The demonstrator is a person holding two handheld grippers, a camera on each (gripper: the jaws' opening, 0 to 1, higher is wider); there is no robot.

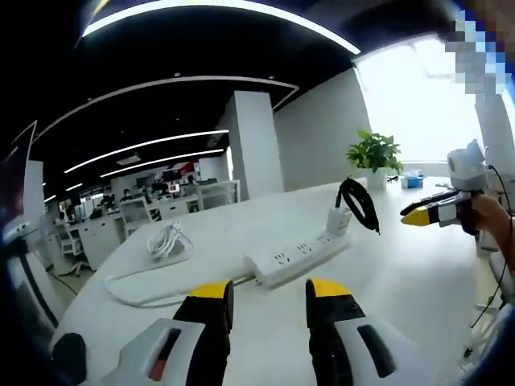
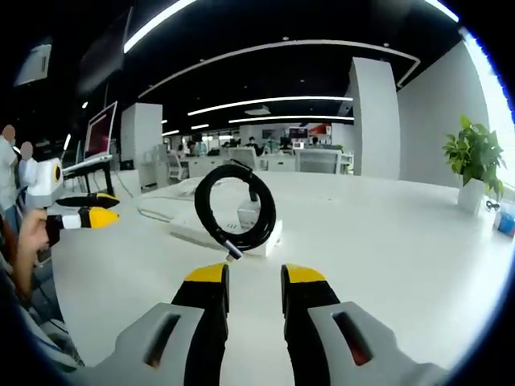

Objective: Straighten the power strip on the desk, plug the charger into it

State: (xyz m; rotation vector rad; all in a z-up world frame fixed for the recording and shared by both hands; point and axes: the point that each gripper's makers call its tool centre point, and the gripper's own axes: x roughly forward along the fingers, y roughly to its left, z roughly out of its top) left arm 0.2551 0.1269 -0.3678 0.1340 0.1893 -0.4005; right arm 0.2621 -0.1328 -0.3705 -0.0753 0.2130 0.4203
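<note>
1. In the left gripper view, the left gripper (image 1: 269, 295) hangs over the white desk (image 1: 418, 281). Its two yellow-tipped jaws stand apart with bare desk between them, so it holds nothing.

2. Just beyond those tips lies the power strip (image 1: 299, 255), flat on the desk. Its long axis runs slantwise across the left gripper's line of sight, the near end toward the left and the far end rising to the right.

3. At the strip's far right end, the charger (image 1: 339, 219) stands up from the last socket and appears already seated. Its black cable (image 1: 360, 203) curls above it in a loop.

4. To the left of the strip, its white cord (image 1: 137, 291) sweeps round on the desk, and a small white bundle of cord (image 1: 167, 239) lies beyond that.

5. In the right gripper view, the right gripper (image 2: 254, 283) also has its jaws parted and empty. The black cable loop hangs straight ahead of them, and the strip lies end-on behind it.

6. The left gripper looks nearer to the strip's body and faces its long side. I judge it better placed to push the strip straight. The right gripper faces the charger end.

7. Each gripper shows at the edge of the other's view, held in a hand (image 1: 488, 214).

8. Farther off, a potted plant (image 1: 375, 153) stands on the desk by the bright window. Rows of office desks (image 1: 121, 217) fill the room behind.
</note>
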